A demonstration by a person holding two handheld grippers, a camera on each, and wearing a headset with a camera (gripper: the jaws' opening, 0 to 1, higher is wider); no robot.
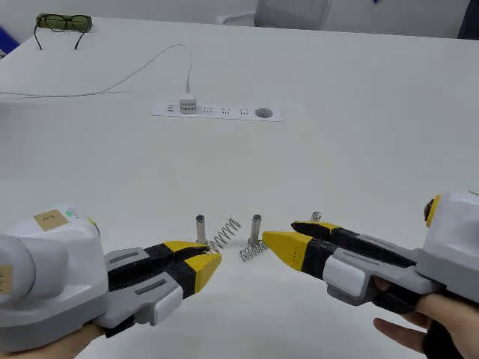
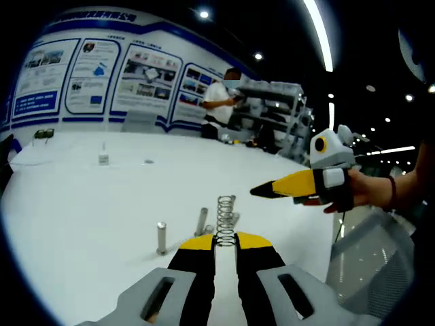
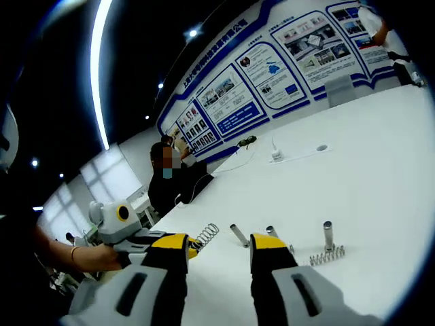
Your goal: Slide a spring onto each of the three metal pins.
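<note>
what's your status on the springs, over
Left gripper shut on a spring, right gripper open. Left pin and middle pin bare, second spring lying by the middle one. Power strip well behind.

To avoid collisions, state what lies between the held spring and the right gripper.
Head view: the middle pin and a loose spring lying at its base.

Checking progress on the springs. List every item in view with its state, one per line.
left gripper: shut on held spring
held spring: gripped at one end, off any pin
right gripper: fingers open, empty
left pin: upright, bare
middle pin: upright, bare
right pin: upright, partly hidden
loose spring: lying on table beside middle pin
power strip: one adapter plugged in
</note>
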